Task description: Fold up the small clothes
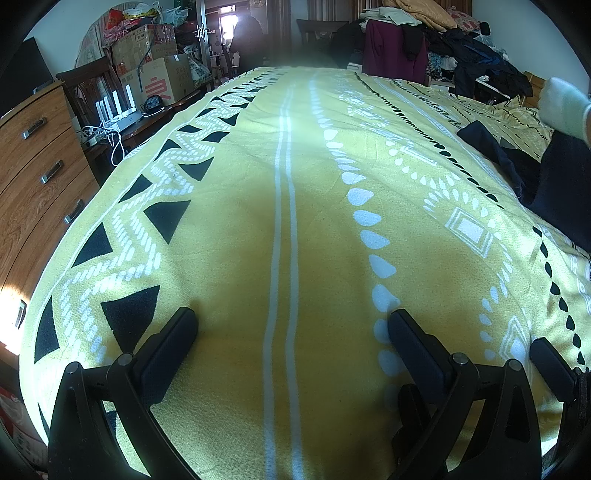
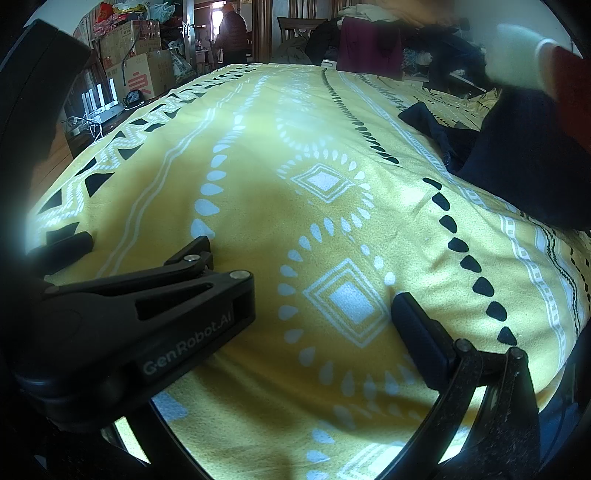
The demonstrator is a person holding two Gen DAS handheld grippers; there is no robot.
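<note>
A dark navy garment [image 1: 517,166] lies crumpled at the right side of the yellow patterned blanket [image 1: 240,221]; the right wrist view shows the garment [image 2: 517,166] at its upper right. My left gripper [image 1: 291,323] is open low over bare blanket, holding nothing. My right gripper [image 2: 295,306] sits just to its right, also open and empty. Its right finger [image 2: 413,325] shows; its left finger is hidden behind the left gripper's body [image 2: 147,317]. A blurred white-gloved hand [image 2: 517,48] with a red sleeve hovers above the garment.
A wooden chest of drawers [image 1: 37,166] stands by the bed's left edge, with a desk of cables and cardboard boxes [image 1: 162,77] behind it. Piled clothes [image 1: 424,33] fill the far right. A person [image 2: 231,33] stands in the doorway at the back.
</note>
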